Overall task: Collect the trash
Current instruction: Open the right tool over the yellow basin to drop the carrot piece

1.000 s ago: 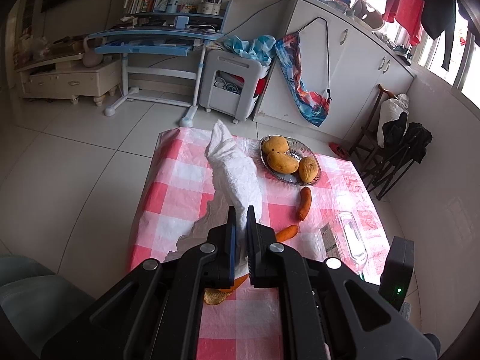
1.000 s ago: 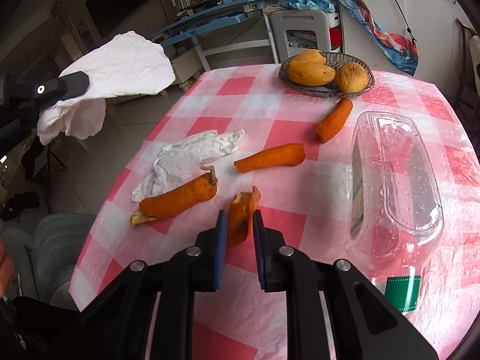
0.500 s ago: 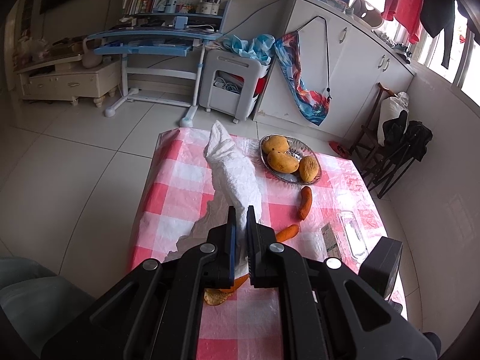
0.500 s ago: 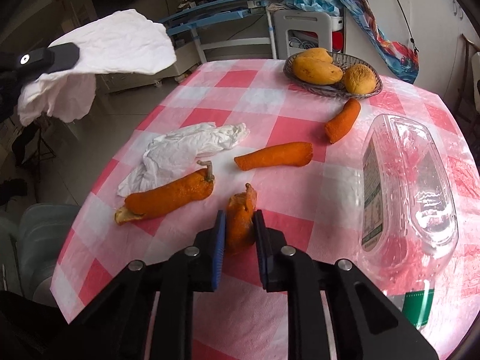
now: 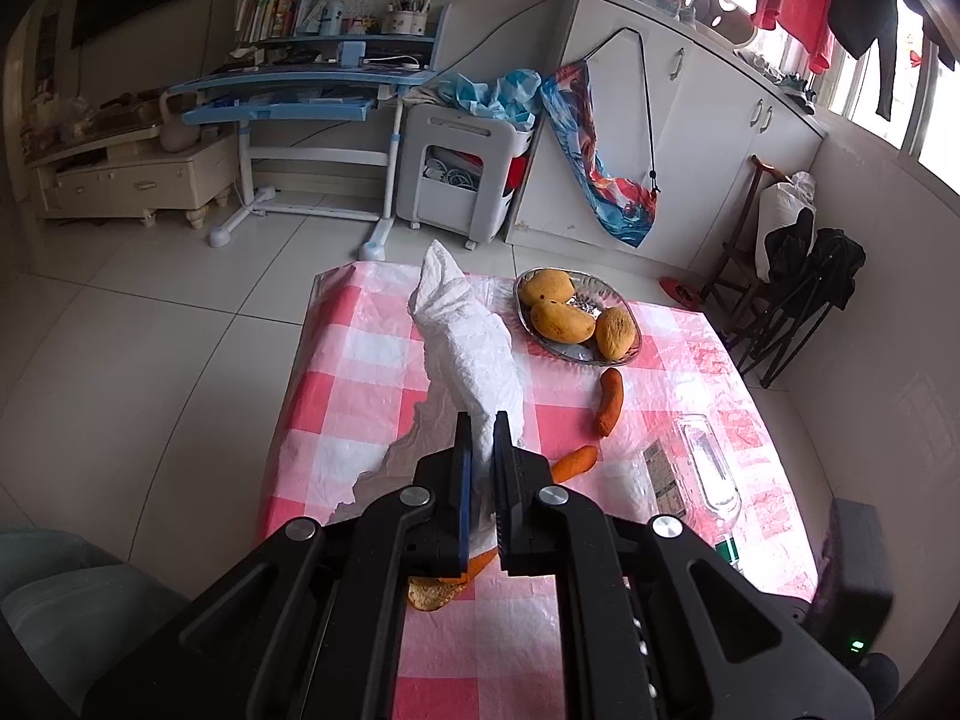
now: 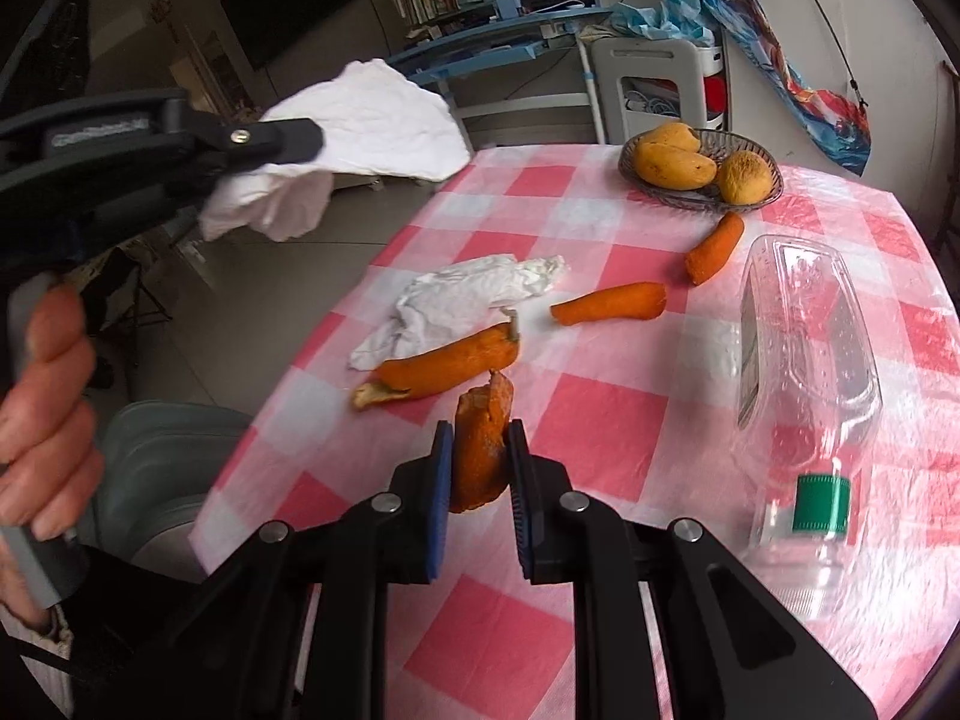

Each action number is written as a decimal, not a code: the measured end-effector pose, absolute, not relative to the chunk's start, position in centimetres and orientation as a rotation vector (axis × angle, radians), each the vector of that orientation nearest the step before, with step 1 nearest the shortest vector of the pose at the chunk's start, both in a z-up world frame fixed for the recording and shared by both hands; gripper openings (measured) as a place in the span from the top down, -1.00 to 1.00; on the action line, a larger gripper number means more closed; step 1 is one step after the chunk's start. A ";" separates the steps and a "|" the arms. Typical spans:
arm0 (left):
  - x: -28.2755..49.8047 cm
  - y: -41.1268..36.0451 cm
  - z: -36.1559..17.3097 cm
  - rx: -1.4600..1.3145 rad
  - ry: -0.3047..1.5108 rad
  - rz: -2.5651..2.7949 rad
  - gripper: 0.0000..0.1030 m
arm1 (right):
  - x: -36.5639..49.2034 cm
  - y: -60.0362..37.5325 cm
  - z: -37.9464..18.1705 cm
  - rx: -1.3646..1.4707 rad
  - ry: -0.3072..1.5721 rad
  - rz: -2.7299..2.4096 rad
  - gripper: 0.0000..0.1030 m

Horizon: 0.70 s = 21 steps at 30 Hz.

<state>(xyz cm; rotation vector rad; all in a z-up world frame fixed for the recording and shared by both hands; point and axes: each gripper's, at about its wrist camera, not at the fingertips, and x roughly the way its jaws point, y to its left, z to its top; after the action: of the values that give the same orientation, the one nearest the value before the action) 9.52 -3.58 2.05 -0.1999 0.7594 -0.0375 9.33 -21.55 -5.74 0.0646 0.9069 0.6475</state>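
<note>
The right gripper [image 6: 478, 450] has lifted its peel [image 6: 480, 444] clear of the table [image 6: 606, 420]; a second ago the same piece still stood on the cloth between the closed jaws, and now it hangs above it, so the pickup looks done and the piece is ready to carry to a bin. The jaws sit narrowly apart, pinching the peel at its middle. The left gripper [image 5: 482, 438] remains clamped on a tissue [image 5: 465, 348], held up beside the table edge, much as before. Still on the table lie a second tissue [image 6: 462, 306], a long peel [image 6: 444, 366], two shorter pieces [image 6: 609, 311] [image 6: 714, 247] and a bottle [image 6: 810, 360]. A grey bin [image 6: 162, 468] shows below the table edge.
</note>
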 end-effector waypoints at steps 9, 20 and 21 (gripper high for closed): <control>9.4 -4.2 2.1 -0.168 0.756 -0.038 0.89 | 5.6 -20.9 -4.5 0.021 0.931 0.832 0.64; 9.0 -5.7 2.2 -0.094 0.745 -0.036 0.89 | -1.0 -18.5 -6.1 -0.208 1.064 1.111 0.64; 8.9 -5.8 2.2 -0.088 0.744 -0.036 0.89 | -1.6 -18.2 -6.4 -0.230 1.078 1.132 0.64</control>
<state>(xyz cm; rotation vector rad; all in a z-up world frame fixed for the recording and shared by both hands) 8.94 -5.82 2.16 -0.0882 0.7436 -0.0360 -1.58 -18.18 -6.39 -0.2298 1.0784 1.1317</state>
